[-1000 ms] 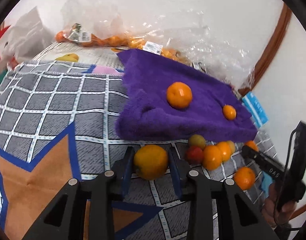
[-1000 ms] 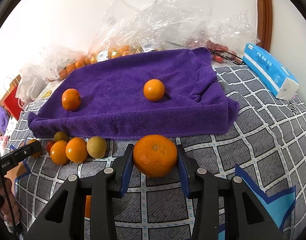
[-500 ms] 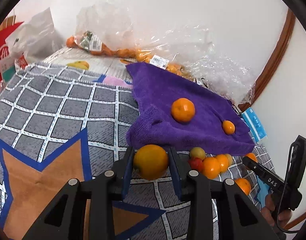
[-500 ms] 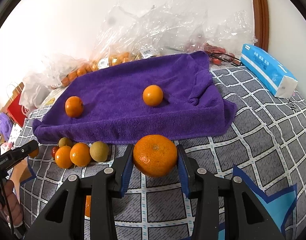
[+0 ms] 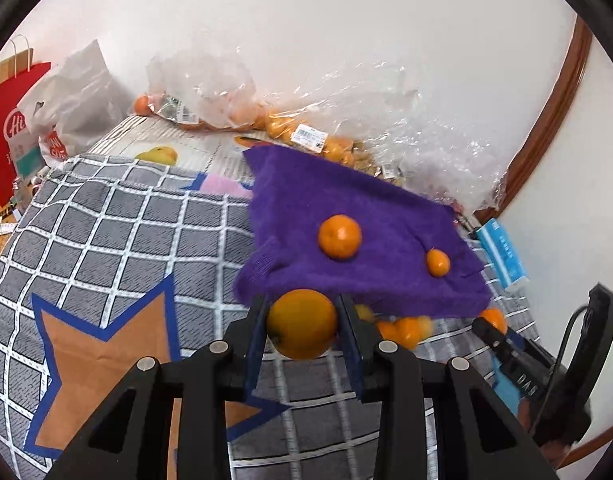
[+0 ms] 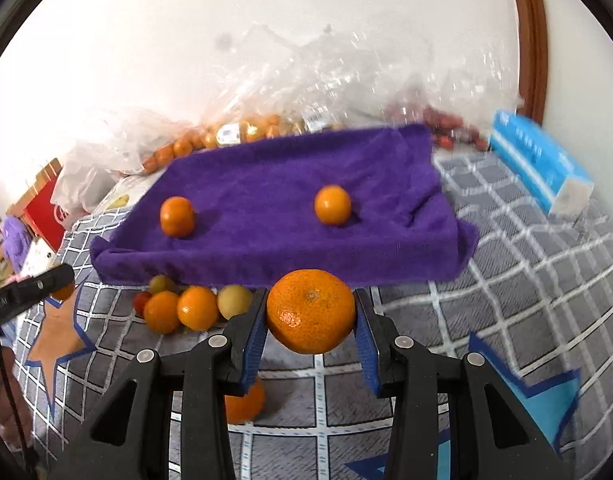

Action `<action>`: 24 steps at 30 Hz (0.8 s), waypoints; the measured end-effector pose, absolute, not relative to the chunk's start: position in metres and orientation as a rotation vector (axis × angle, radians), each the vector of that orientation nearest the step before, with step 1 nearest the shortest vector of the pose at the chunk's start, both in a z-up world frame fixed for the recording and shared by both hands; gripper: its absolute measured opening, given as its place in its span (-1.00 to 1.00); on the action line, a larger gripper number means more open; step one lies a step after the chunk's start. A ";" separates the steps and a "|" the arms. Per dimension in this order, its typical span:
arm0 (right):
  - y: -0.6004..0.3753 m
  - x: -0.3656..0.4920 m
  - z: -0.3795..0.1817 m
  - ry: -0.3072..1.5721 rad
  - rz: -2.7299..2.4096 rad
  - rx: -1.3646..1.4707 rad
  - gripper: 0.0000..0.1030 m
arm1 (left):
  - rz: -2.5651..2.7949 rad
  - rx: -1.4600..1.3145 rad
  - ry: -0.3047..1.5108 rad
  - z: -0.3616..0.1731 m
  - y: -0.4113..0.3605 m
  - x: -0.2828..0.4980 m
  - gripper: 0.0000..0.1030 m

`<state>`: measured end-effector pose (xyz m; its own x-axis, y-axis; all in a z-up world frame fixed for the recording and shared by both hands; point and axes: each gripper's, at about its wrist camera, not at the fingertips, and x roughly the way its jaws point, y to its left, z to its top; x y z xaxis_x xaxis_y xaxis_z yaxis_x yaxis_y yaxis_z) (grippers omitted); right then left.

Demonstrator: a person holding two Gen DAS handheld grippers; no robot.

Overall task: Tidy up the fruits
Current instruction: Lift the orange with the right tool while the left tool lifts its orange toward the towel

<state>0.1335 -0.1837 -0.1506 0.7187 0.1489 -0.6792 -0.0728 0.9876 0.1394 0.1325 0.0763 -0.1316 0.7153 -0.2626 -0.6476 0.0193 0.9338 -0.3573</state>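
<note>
- Two grippers, both loaded: left gripper (image 5: pixel 302 326) clamped narrow on a smooth yellow-orange fruit (image 5: pixel 301 323), right gripper (image 6: pixel 310 314) clamped on a dimpled mandarin (image 6: pixel 310 310); both fruits off the checked cloth (image 6: pixel 526 280).
- 1 orange (image 6: pixel 244 402) on cloth under right gripper's fingers.
- Loose fruit cluster (image 6: pixel 190 306) just in front of purple towel (image 6: pixel 298 184) edge.
- On towel: 2 oranges, left one (image 6: pixel 177 216) and right one (image 6: pixel 332 204), well apart.
- Behind towel, by wall: clear plastic bags (image 6: pixel 306 92) w/ more fruit, blue box (image 6: pixel 542 164) far right.

black left claw (image 5: pixel 302 328) and right claw (image 6: pixel 310 316), blue pads, silver screws; white lettering, perhaps "das".
</note>
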 end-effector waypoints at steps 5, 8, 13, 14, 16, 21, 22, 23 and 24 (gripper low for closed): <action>-0.178 0.141 -0.136 0.750 0.140 0.095 -0.21 | -0.155 -0.308 0.734 -0.110 0.070 0.148 -0.37; -0.179 0.152 -0.131 0.755 0.127 0.107 -0.21 | -0.140 -0.284 0.704 -0.102 0.067 0.158 -0.37; -0.185 0.175 -0.122 0.752 0.129 0.136 -0.21 | -0.155 -0.310 0.702 -0.099 0.064 0.186 -0.37; -0.185 0.179 -0.120 0.742 0.116 0.124 -0.21 | -0.156 -0.312 0.699 -0.098 0.062 0.190 -0.37; -0.186 0.188 -0.116 0.724 0.107 0.112 -0.21 | -0.160 -0.311 0.682 -0.094 0.058 0.199 -0.37; -0.190 0.215 -0.114 0.701 0.091 0.118 -0.21 | -0.179 -0.329 0.667 -0.096 0.050 0.224 -0.37; -0.191 0.218 -0.115 0.698 0.087 0.118 -0.21 | -0.179 -0.328 0.664 -0.098 0.050 0.227 -0.37; -0.191 0.223 -0.117 0.696 0.085 0.121 -0.21 | -0.175 -0.324 0.660 -0.100 0.050 0.229 -0.37; -0.192 0.227 -0.119 0.695 0.085 0.128 -0.21 | -0.167 -0.318 0.659 -0.105 0.049 0.231 -0.37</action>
<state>0.2269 -0.1922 -0.1193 0.7652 0.1206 -0.6324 -0.0355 0.9887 0.1455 0.2311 0.0495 -0.1050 0.7794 -0.2515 -0.5739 0.0513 0.9384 -0.3417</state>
